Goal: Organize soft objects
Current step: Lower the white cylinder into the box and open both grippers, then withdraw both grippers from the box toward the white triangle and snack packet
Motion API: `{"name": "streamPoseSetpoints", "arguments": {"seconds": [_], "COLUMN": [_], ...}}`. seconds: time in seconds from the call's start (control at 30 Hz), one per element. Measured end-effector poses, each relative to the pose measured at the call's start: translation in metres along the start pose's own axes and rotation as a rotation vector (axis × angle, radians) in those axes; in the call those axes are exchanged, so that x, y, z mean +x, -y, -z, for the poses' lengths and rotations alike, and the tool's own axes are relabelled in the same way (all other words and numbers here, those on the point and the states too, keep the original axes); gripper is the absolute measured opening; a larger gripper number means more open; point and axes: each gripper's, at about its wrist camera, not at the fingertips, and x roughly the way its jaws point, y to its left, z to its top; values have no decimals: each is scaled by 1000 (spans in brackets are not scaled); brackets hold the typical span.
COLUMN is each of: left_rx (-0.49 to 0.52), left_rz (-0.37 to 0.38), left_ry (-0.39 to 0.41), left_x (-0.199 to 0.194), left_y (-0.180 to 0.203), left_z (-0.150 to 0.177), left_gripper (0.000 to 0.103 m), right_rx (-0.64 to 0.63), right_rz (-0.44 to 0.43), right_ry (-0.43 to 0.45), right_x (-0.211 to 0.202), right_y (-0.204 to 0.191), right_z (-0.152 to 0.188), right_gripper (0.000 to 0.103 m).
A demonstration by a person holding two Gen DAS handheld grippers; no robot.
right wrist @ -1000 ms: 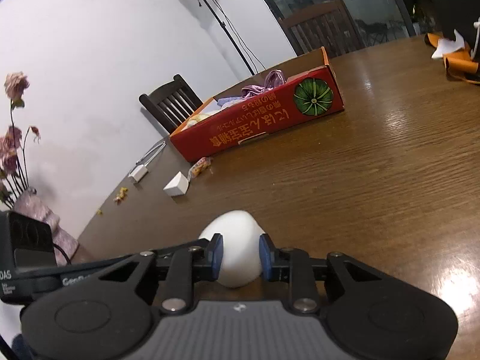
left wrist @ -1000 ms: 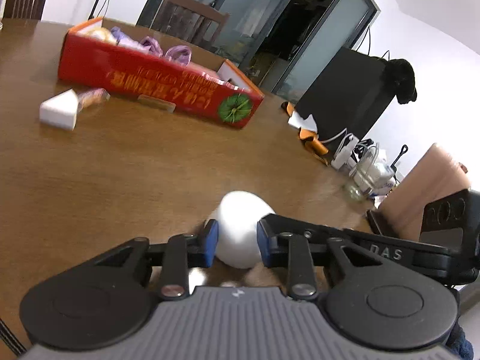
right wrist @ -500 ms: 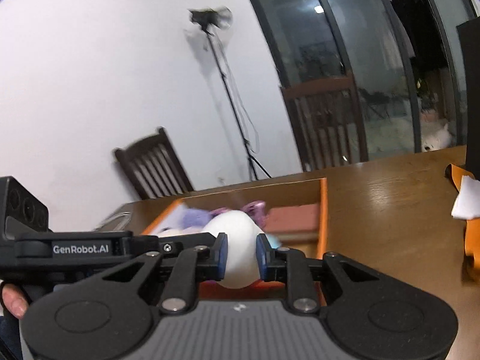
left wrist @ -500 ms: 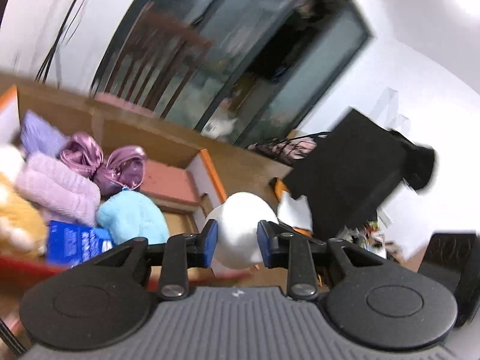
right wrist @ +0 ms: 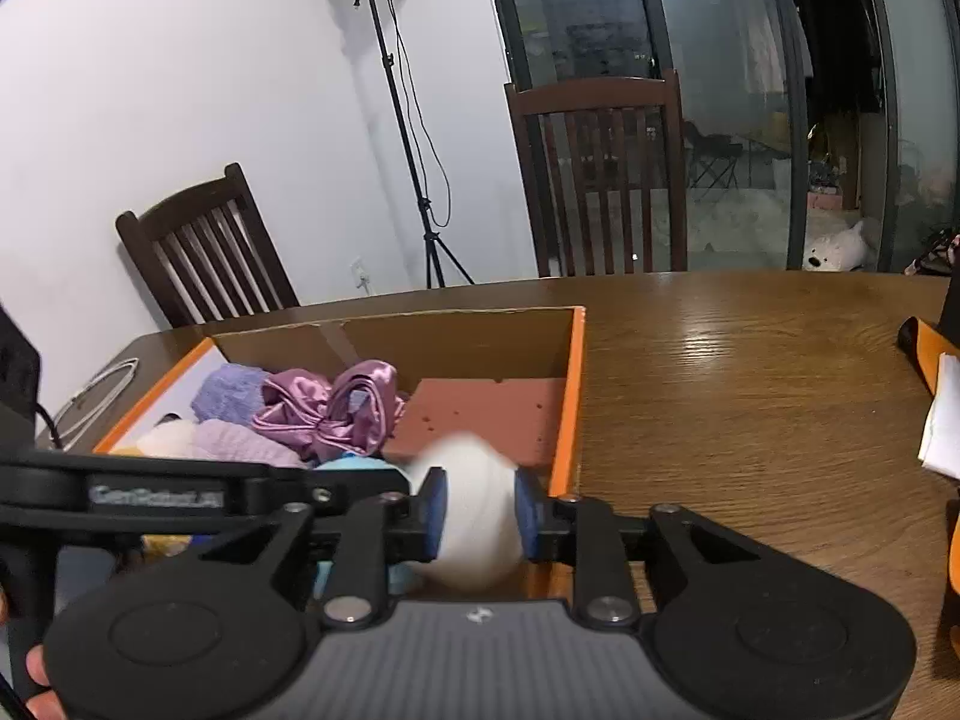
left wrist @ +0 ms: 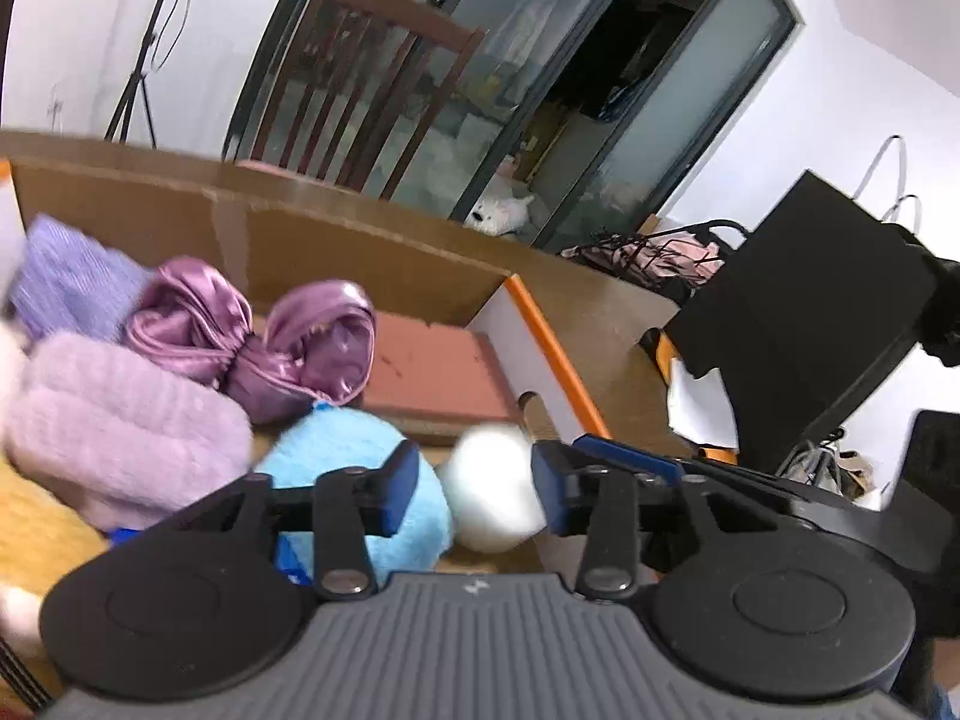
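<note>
A white soft ball (left wrist: pixel 495 489) (right wrist: pixel 477 510) hangs blurred over the near right corner of the orange-rimmed cardboard box (right wrist: pixel 569 396) (left wrist: pixel 552 360). My left gripper (left wrist: pixel 476 489) has its jaws opening; the ball is between them with a gap at the left pad. My right gripper (right wrist: pixel 480 513) also has its jaws opening, but both blue pads still touch the ball. In the box lie a purple satin bow (left wrist: pixel 252 348) (right wrist: pixel 330 408), a blue plush (left wrist: pixel 348 456), a pink fluffy piece (left wrist: pixel 120 432), a lavender cloth (left wrist: pixel 66 288) and a brick-red pad (right wrist: pixel 486 414).
The box stands on a wooden table (right wrist: pixel 750 396). Two dark wooden chairs (right wrist: pixel 600 180) (right wrist: pixel 204 252) and a light stand (right wrist: pixel 408 120) are behind it. A black bag (left wrist: pixel 810 312) and white paper on something orange (right wrist: pixel 942 414) lie at the right.
Both grippers carried the white ball up from the bare table to above the box. The left jaws have spread apart from the ball; the right jaws have widened slightly.
</note>
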Motion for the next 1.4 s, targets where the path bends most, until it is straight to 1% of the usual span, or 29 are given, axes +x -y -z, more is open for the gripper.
{"name": "streamPoseSetpoints", "arguments": {"seconds": [0.03,0.07,0.2,0.27,0.37,0.4,0.47,0.53,0.6,0.63,0.67,0.73,0.83,0.93,1.07,1.17,1.27,1.33,1.4], "left_rx": [13,38,142,199,287,307,337,356,380,388,390,389,381,359,281,199,161,170,172], "left_rz": [-6,-15,-69,-106,-185,-210,-252,-288,-330,-348,-371,-397,-407,-425,-435,-439,-439,-451,-451], "left_ry": [8,24,76,96,134,143,160,179,205,223,245,284,336,366,385,366,335,329,337], "left_x": [-9,-20,-66,-93,-140,-152,-179,-204,-225,-236,-248,-272,-303,-324,-341,-348,-349,-345,-341], "left_y": [0,3,15,20,24,26,28,29,31,32,33,33,34,29,15,3,-6,-8,-9], "left_z": [0,0,3,9,22,26,35,46,59,66,75,92,122,164,223,257,272,270,265], "left_gripper": [44,46,52,57,63,65,72,75,76,77,80,84,91,96,97,98,98,98,98], "right_rx": [-3,-7,-14,-21,-33,-38,-49,-58,-62,-59,-57,-59,-82,-109,-115,-118,-86,-78,-83], "right_rz": [4,6,-2,1,8,12,18,17,3,-3,-8,-16,-20,-17,-70,-52,-66,-79,-67], "right_ry": [2,11,43,67,111,124,147,168,187,195,200,206,210,225,258,234,184,159,155], "right_x": [-3,-7,-39,-61,-101,-112,-135,-156,-172,-180,-187,-201,-220,-242,-266,-268,-263,-258,-253], "right_y": [-2,-4,-12,-16,-22,-25,-32,-39,-46,-50,-53,-61,-72,-83,-91,-95,-98,-99,-102], "right_z": [-1,-2,-9,-13,-16,-16,-14,-9,-1,4,9,24,50,88,144,183,210,217,216], "right_gripper": [34,36,37,42,45,46,52,55,58,61,65,70,73,76,85,86,86,86,86]}}
